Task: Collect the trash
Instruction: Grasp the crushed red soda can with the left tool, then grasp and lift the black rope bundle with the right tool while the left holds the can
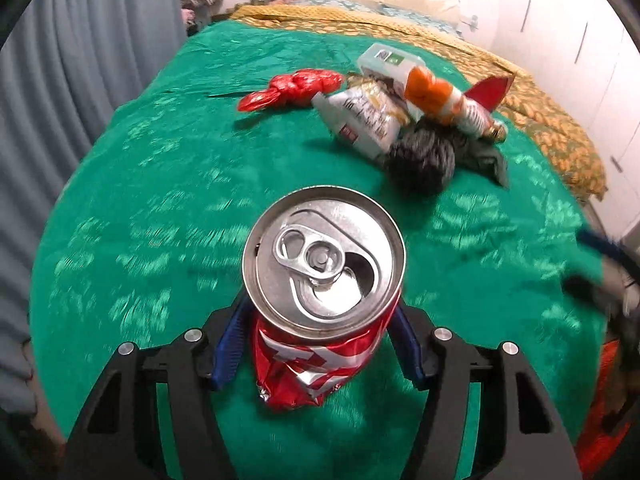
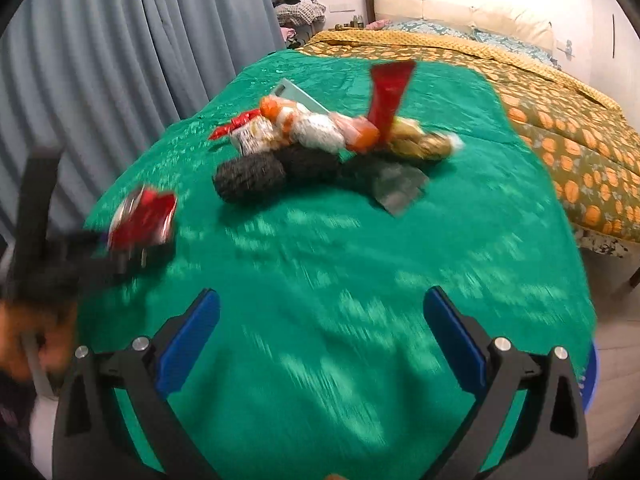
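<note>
Bed cover: a green spread [image 2: 360, 280] lies over the near part of the bed; beyond its far edge an orange-patterned quilt [image 2: 560, 128] runs on to the headboard end.
Left edge: grey-blue curtains [image 2: 120, 40] hang close along the green spread's left side.
Right edge: the spread drops off to bare floor, with a white wall beyond.
Open room: the near half of the green spread is bare cloth, from the left edge across to the right; the middle holds a heap.
Heap: wrappers, a white packet [image 1: 364, 116], an orange-and-white pack [image 1: 440, 96], a red twisted wrapper [image 1: 296, 86] and a dark knitted bundle [image 1: 420, 160] lie touching, toward the far middle.
Can: a red drink can [image 1: 324, 264], body crumpled, silver top with its tab pulled open, upright near the spread's near-left part.
Left gripper [image 1: 320, 332]: half closed, blue pads pressing both sides of the can's dented body.
Right gripper [image 2: 320, 328]: jaws spread wide over bare green cloth, holding nothing.
</note>
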The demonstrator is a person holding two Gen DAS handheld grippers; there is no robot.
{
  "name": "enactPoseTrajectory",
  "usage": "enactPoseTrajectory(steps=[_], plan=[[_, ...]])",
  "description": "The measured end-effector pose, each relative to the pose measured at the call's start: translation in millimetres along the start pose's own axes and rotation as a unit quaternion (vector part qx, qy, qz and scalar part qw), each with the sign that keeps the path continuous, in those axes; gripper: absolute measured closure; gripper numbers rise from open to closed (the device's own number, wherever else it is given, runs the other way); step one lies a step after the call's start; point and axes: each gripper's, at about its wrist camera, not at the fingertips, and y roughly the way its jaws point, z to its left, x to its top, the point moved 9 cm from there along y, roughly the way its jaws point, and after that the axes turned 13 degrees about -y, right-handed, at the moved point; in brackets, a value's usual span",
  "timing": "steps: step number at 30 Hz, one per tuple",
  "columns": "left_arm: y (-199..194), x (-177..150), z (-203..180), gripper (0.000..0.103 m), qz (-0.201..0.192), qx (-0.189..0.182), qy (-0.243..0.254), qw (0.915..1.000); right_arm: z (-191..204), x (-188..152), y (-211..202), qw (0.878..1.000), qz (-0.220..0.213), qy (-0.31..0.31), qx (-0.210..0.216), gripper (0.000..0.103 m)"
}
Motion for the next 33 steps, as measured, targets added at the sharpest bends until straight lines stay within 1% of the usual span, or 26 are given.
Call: enactPoseTrajectory(steps=[1,3,5,7,11,12,13,14,15,16,17,18,21,24,27,32,33], plan=[[-1.5,-3.5,1.0,0.024,-0.007,0.011,0.005,0.9999,2.5,7.0,4.2,1.0,0.0,0.004,0.004,0.005],[0.7,-7.5,6.5,0.02,-0.009,0.022,0.003,0.9997,10.8,27.9,15.2,1.0,-0.003,0.01,0.012,0.005],[-1.3,-7.9,9.3,0.018,-0.012,0.021,-0.003,0.9997,20.1,50.0,28.4,1.0,-0.005,0.014,0.017,0.005],[-1.6,-7.9,12.8,0.017,-0.014,0.025,-0.011,0.9995,25.7,66.5,47.1,0.999,0.004,0.03,0.021,0.005],[-1.7,-8.8,12.9,0.016,-0.017,0.033,-0.008,0.9993,21.3,76.4,78.8,0.997,0.032,0.073,0.014,0.005],[-1.9,-9.1,12.8,0.016,-0.017,0.033,-0.008,0.9993,18.8,75.0,85.0,0.995,0.04,0.086,0.012,0.005],[-1.9,-9.0,12.9,0.016,-0.017,0.033,-0.009,0.9993,16.0,73.8,87.7,0.995,0.044,0.094,0.01,0.011],[-1.8,-8.9,13.0,0.016,-0.017,0.033,-0.009,0.9993,14.2,72.1,87.9,0.994,0.047,0.097,0.007,0.019],[-1.8,-8.9,13.0,0.016,-0.017,0.033,-0.009,0.9993,14.1,69.5,87.5,0.994,0.05,0.097,0.011,0.033],[-1.8,-8.8,13.0,0.016,-0.017,0.033,-0.009,0.9993,15.0,67.5,84.9,0.994,0.052,0.093,0.019,0.044],[-1.7,-8.6,13.1,0.016,-0.017,0.033,-0.009,0.9993,16.0,63.9,79.5,0.995,0.055,0.08,0.021,0.045],[-1.7,-8.6,13.1,0.015,-0.017,0.032,-0.009,0.9993,17.2,61.6,74.5,0.996,0.056,0.068,0.024,0.051],[-1.9,-9.6,13.2,0.015,-0.017,0.032,-0.008,0.9993,19.6,46.4,53.4,0.997,0.061,0.021,0.034,0.053],[-2.2,-10.1,13.1,0.014,-0.017,0.032,-0.008,0.9993,17.5,27.0,32.3,0.996,0.076,-0.022,0.05,0.053],[-2.1,-10.9,12.7,0.014,-0.017,0.034,-0.008,0.9993,16.0,1.8,7.1,0.991,0.094,-0.056,0.072,0.053],[-1.4,-12.1,11.6,0.011,-0.014,0.031,-0.006,0.9994,13.4,-34.4,-27.5,0.983,0.117,-0.091,0.113,0.053],[-1.3,-12.7,11.3,0.01,-0.012,0.029,-0.006,0.9995,9.4,-41.5,-33.2,0.981,0.123,-0.101,0.109,0.053]])
